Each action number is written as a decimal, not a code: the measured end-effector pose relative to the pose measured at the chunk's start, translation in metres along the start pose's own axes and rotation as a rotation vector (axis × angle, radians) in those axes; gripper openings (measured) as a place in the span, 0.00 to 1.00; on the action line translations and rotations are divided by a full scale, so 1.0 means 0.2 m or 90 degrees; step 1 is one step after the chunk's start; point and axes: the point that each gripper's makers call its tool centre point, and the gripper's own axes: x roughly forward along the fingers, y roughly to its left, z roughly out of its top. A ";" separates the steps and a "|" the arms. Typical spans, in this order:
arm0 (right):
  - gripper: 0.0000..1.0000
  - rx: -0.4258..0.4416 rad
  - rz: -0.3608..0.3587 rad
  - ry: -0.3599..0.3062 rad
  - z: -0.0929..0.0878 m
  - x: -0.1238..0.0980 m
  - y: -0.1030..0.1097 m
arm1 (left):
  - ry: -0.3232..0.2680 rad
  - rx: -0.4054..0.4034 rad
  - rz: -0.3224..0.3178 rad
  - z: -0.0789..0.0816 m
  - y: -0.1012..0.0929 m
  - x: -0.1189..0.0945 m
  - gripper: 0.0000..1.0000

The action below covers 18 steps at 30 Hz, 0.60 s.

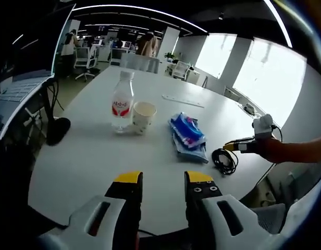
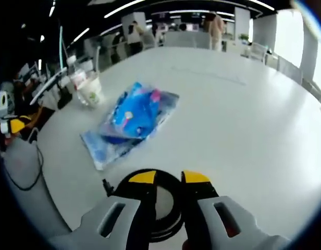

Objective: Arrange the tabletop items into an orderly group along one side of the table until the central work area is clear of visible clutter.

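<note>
A clear water bottle with a red label stands upright on the white round table, touching a paper cup on its right. Blue wipe packets lie stacked right of the cup, and a black cable coil lies near the table's edge. My left gripper hovers open over bare table, nothing between its jaws. My right gripper stands open just above the cable coil, with the packets, cup and bottle beyond it. From the left gripper view, the right gripper sits beside the coil.
A long pale strip lies flat at the table's far side. A laptop and black cables hang off the left. Office chairs and people stand beyond the table. The left gripper shows at the table's left edge.
</note>
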 end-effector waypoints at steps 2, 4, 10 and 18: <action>0.16 -0.002 0.002 0.000 0.02 0.01 0.00 | 0.000 -0.003 0.003 -0.01 0.00 -0.01 0.30; 0.16 -0.007 0.004 0.000 0.03 0.02 0.00 | -0.001 -0.007 0.006 -0.01 0.01 -0.01 0.30; 0.16 -0.032 0.018 -0.001 0.11 0.06 0.02 | -0.002 -0.012 0.012 -0.01 0.02 -0.02 0.30; 0.16 -0.079 0.043 0.001 0.21 0.14 0.05 | -0.004 -0.019 0.022 -0.02 0.02 -0.03 0.30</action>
